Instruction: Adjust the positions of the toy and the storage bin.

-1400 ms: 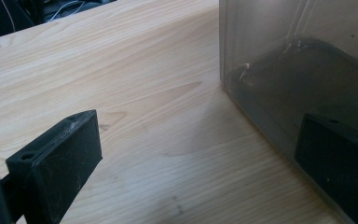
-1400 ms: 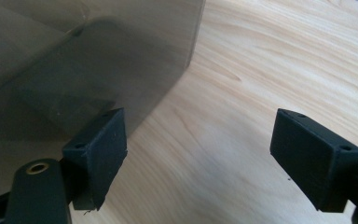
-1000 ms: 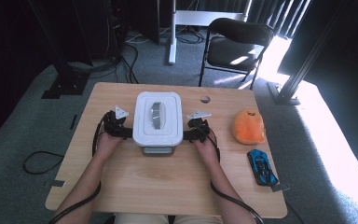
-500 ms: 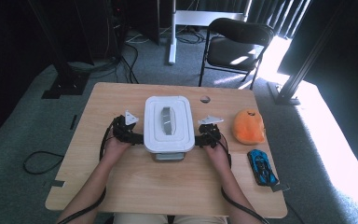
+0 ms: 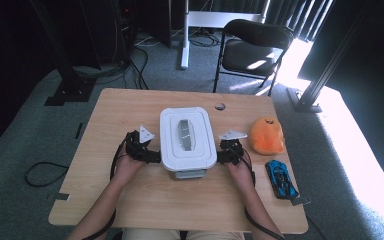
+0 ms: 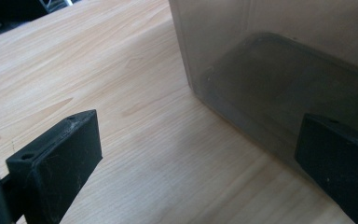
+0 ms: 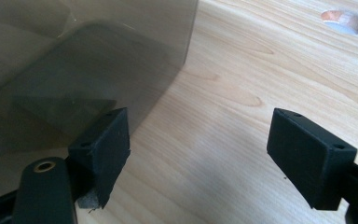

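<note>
Both grippers flank the lidded white box (image 5: 187, 137) at mid-table (image 5: 130, 107). The left gripper (image 5: 150, 155) and right gripper (image 5: 223, 156) each stand with jaws wide apart, one jaw against a box wall, probably steering it by pushing rather than clamping.

Thing: plastic storage box (image 5: 187, 137) with a white lid
Lid: on, rounded corners, a see-through window along its middle
Walls: smoky, translucent, seen up close in both gripper views
Pose: upright, long side running away from the person
Place: middle of the wooden table (image 5: 130, 110)
</note>
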